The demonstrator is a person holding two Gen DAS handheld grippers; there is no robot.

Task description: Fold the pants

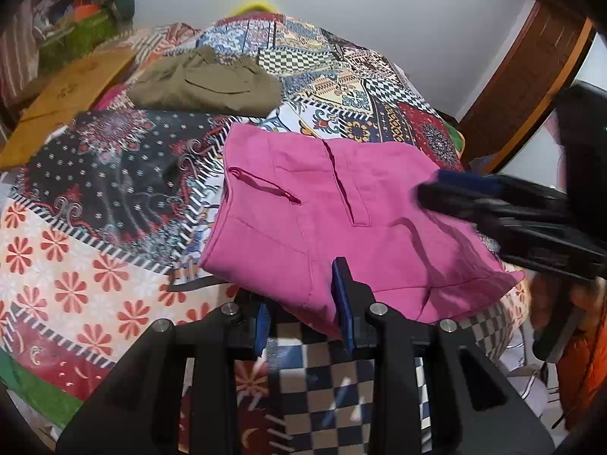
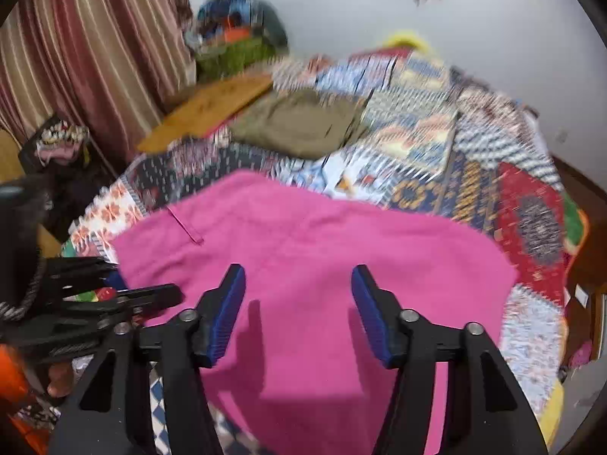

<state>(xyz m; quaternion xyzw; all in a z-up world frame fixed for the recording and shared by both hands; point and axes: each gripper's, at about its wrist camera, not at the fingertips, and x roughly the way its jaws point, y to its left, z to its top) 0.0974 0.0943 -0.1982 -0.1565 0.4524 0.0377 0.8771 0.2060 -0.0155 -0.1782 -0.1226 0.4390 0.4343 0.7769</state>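
Note:
Folded pink pants (image 1: 341, 212) lie on the patchwork bedspread (image 1: 95, 227); they also show in the right wrist view (image 2: 322, 265). My left gripper (image 1: 303, 303) is at the pants' near edge, jaws apart; the pink cloth's edge lies over the gap between the fingers. My right gripper (image 2: 297, 311) hovers open just above the pants, holding nothing. It also shows in the left wrist view (image 1: 436, 185), over the pants' right side. The right wrist view is motion-blurred.
Folded olive-brown pants (image 1: 205, 85) lie farther back on the bed, also in the right wrist view (image 2: 299, 125). A wooden board (image 1: 72, 91) and a heap of clothes (image 1: 91, 3) sit at the far left. A striped curtain (image 2: 95, 38) hangs left; a wooden door frame (image 1: 531, 87) stands right.

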